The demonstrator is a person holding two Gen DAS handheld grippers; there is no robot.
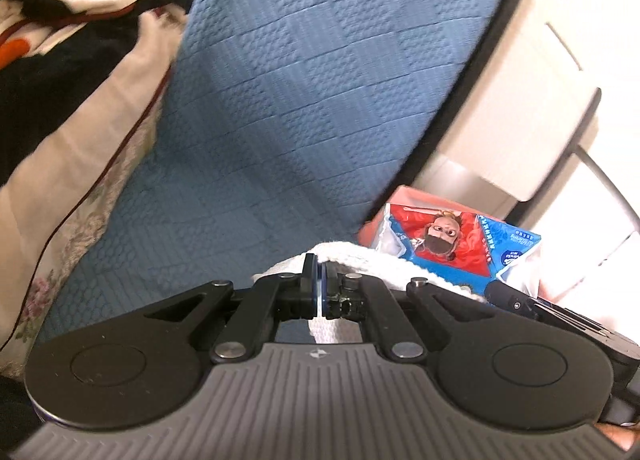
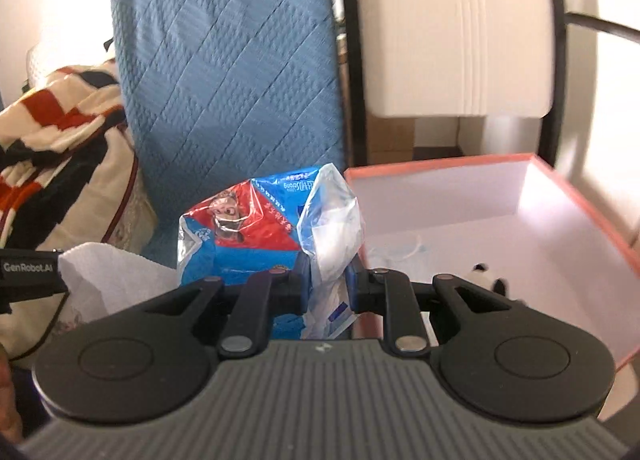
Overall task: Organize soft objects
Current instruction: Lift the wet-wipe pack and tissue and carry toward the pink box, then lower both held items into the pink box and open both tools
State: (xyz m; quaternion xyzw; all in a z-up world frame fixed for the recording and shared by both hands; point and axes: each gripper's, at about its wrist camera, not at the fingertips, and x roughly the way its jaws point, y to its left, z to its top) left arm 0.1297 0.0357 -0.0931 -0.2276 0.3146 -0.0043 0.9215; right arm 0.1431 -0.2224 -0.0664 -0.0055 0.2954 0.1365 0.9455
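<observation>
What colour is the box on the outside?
The box has a salmon-pink outside and white inside, clearest in the right wrist view.

Home bedroom, blue quilted cushion (image 1: 304,71), patterned blanket (image 1: 72,19), tissue pack (image 2: 248,227)

I see a glossy, crinkled plastic tissue pack (image 2: 256,227), a nubby white knit towel (image 1: 384,264), a matt blue quilted cloth cover (image 1: 304,71), a smooth matt cardboard box (image 2: 540,227), and my matt black plastic gripper fingers (image 2: 302,280).
</observation>
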